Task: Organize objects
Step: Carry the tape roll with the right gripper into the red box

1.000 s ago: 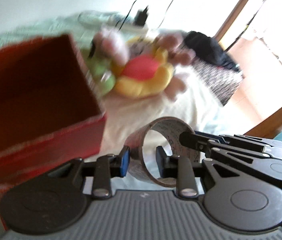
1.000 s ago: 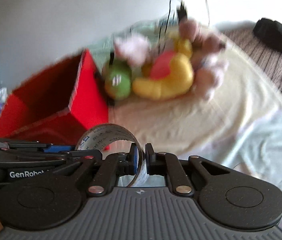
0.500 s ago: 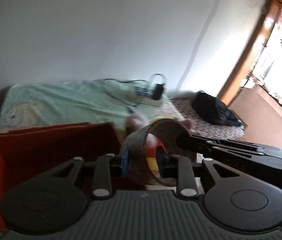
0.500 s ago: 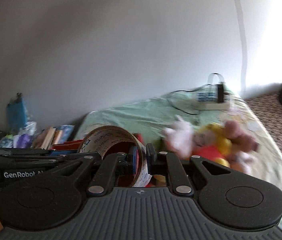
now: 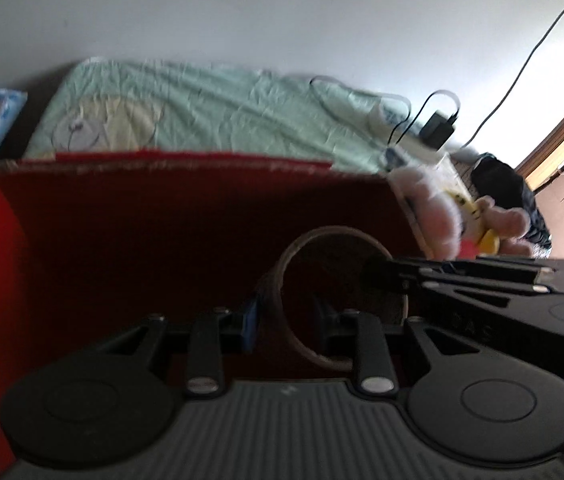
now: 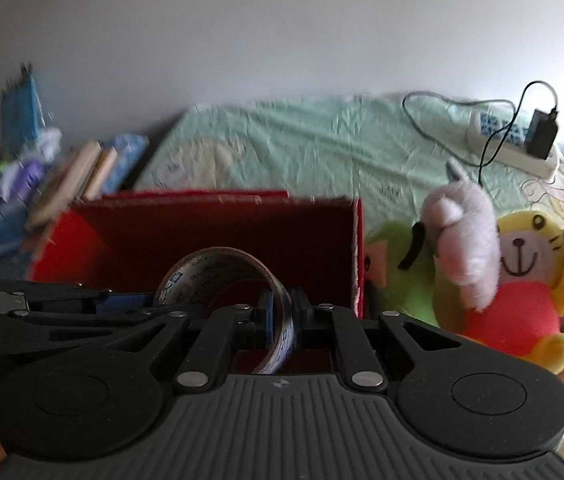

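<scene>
Both jaws clamped on one brown cardboard tape roll (image 6: 225, 280): left gripper (image 5: 286, 320) across its width, right gripper (image 6: 282, 312) on the wall. Roll hangs over open red cardboard box (image 6: 209, 236) on the bed. Step: deposit. Next, lower it inside, then release both.

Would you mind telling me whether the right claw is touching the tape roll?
Touching. The right wrist view shows the right claw shut on the wall of the tape roll, one finger inside the ring and one outside, with no gap visible.
</scene>
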### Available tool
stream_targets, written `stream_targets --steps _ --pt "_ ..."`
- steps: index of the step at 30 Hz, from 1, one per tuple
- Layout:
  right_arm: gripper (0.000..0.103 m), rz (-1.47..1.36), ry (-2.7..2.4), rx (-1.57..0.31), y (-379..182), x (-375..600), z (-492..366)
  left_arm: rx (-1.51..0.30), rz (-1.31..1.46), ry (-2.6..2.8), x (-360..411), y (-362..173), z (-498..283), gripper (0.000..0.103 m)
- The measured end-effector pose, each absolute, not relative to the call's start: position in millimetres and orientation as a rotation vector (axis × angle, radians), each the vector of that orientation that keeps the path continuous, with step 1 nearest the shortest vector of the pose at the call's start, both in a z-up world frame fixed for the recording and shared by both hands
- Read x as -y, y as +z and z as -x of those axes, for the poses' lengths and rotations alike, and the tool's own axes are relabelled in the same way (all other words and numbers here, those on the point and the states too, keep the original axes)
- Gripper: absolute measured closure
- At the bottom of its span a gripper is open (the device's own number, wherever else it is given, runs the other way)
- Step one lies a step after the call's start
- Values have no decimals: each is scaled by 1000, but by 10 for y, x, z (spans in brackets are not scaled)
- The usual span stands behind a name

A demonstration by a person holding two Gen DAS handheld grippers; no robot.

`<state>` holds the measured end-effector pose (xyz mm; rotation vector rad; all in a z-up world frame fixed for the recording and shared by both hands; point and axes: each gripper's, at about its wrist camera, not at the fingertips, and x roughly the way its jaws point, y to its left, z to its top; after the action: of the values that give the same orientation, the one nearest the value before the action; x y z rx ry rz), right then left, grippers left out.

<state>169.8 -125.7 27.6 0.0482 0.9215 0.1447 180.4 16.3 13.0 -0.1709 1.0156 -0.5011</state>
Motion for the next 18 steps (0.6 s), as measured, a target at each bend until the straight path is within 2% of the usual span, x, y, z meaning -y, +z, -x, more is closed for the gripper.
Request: stream_targets --steps 14,18 --pt "93 207 79 -993 69 964 -2031 -1019 31 -369 -323 -53 -1840 74" --pt "92 192 70 -993 84 1016 -2109 -994 -38 -305 -310 -46 -1826 73"
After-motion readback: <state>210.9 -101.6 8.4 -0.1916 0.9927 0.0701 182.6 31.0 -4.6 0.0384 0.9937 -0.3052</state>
